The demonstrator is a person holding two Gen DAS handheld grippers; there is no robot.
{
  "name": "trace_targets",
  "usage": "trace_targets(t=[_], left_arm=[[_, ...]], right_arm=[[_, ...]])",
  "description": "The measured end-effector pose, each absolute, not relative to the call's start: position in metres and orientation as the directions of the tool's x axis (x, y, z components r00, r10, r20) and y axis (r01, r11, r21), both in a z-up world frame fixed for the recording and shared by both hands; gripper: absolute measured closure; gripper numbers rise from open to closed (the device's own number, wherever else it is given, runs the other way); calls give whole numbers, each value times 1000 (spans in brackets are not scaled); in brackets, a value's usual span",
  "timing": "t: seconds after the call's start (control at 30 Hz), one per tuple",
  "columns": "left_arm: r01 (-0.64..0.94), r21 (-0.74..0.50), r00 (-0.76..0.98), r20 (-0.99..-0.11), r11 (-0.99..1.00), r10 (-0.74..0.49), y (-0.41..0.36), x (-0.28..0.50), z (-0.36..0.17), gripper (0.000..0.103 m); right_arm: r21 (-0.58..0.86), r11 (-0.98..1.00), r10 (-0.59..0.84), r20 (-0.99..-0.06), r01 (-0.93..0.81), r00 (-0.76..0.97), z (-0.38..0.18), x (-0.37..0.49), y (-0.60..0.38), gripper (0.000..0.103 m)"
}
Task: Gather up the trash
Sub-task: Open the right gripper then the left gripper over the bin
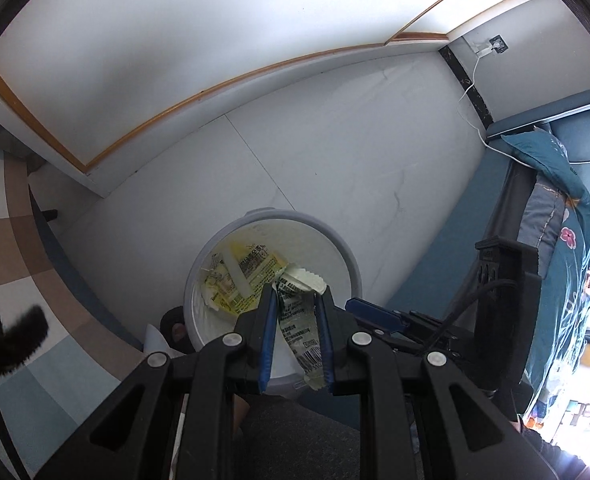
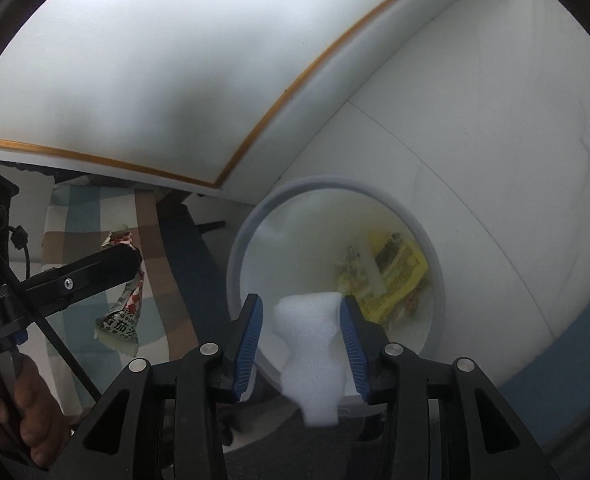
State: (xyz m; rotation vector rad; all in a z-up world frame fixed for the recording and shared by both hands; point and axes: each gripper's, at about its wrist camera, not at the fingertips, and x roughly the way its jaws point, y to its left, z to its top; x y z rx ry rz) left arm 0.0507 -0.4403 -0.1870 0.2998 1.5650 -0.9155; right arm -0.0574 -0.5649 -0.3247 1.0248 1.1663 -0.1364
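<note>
- Both my grippers hang over the white bin (image 1: 347, 256).
- Left gripper (image 1: 295, 300) pinches a sauce packet (image 1: 299, 320) above yellow wrappers (image 1: 255, 270) inside.
- Right gripper (image 2: 301, 312), jaws apart, has white foam (image 2: 311, 340) between its pads, against the right one.

black grippers (image 1: 295, 300), blue ribbed pads (image 2: 251, 340), silver screws, black cable
</note>
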Motion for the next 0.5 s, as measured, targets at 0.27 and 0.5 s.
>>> trace_targets(t=[0.27,0.5], left_arm=[[650,-351,-272,-936,674,-225,-441,47,-214,88],[659,-347,-311,-933,667,-179,-447,40,-222,88]], right_arm=[[543,562,367,-840,624,400,-330,-78,-571,43],[534,552,315,-845,640,433,-315,-100,-585,38]])
